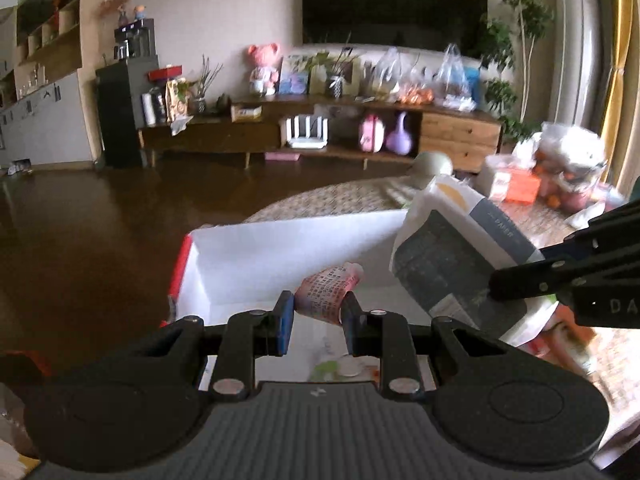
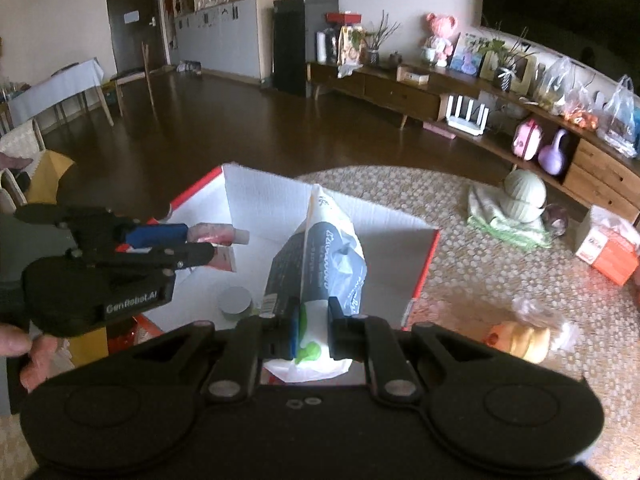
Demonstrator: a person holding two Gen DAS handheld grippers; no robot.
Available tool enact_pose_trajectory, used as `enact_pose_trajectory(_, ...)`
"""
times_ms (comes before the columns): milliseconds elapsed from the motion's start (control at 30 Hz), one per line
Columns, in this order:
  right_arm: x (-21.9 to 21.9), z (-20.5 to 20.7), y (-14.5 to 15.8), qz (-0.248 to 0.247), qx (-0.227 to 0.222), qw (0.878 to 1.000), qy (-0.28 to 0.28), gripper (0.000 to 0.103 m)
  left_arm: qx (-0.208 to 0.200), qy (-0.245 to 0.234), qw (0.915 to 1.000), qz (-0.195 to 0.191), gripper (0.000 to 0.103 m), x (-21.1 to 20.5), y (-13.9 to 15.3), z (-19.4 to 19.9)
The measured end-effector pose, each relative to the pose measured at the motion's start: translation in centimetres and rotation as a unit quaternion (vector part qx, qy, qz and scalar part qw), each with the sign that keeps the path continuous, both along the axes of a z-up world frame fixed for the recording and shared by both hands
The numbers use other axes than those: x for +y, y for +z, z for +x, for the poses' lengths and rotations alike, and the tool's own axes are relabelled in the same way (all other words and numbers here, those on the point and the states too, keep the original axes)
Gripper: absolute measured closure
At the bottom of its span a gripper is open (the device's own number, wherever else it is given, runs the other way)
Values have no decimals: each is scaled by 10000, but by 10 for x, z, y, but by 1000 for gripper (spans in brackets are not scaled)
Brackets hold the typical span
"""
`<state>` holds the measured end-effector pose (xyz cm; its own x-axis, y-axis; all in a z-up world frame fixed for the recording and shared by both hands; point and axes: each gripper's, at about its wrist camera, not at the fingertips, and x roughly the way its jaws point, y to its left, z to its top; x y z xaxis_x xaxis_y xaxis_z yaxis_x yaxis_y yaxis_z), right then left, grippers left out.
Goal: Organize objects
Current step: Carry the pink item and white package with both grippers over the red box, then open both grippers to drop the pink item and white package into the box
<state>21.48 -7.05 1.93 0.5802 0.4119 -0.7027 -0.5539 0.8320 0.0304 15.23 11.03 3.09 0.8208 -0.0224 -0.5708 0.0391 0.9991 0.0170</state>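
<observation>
My left gripper (image 1: 316,312) is shut on a small pink tube (image 1: 326,292) with printed text, held over an open white box with red edges (image 1: 224,256). The right wrist view shows that same left gripper (image 2: 200,246) from the side, the pink tube (image 2: 220,236) sticking out past its tips. My right gripper (image 2: 313,326) is shut on the lower edge of a white and grey tissue pack (image 2: 316,256), which stands up over the box (image 2: 384,232). In the left wrist view the tissue pack (image 1: 452,248) hangs at the right, pinched by the right gripper (image 1: 504,284). A small round jar (image 2: 236,300) lies inside the box.
The box sits on a woven mat (image 2: 472,264). On the mat lie an orange and white carton (image 2: 608,248), a pale green ball on a cloth (image 2: 524,196) and a yellow item in clear wrap (image 2: 524,340). A TV console (image 1: 320,128) stands across the dark floor.
</observation>
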Motion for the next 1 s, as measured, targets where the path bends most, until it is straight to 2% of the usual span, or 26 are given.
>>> enact_pose_trajectory(267,20,18,-36,-257,363,9990,47,91,526,65,9983,240,79,19,-26,38)
enact_pose_trajectory(467,28,21,-45,-380,398,9984,89,92,861,77,9957,338,79,21,-41,57)
enact_pose_trajectory(600,30,19,-51,-466,422,9980,94,91,1232,63,9918,340,79,23,-53,68)
enact_pose_trajectory(867,30,21,-53,-570,486,9971,114,81,1659,65,9856,325,79,21,-66,80)
enact_pose_trajectory(933,30,20,-51,-592,439,9972,134,77,1703,40,9848,333,79,19,-66,80)
enact_pose_trajectory(1000,29,17,-48,-576,405,9974,177,68,1768,19,9835,377,79,18,-66,83)
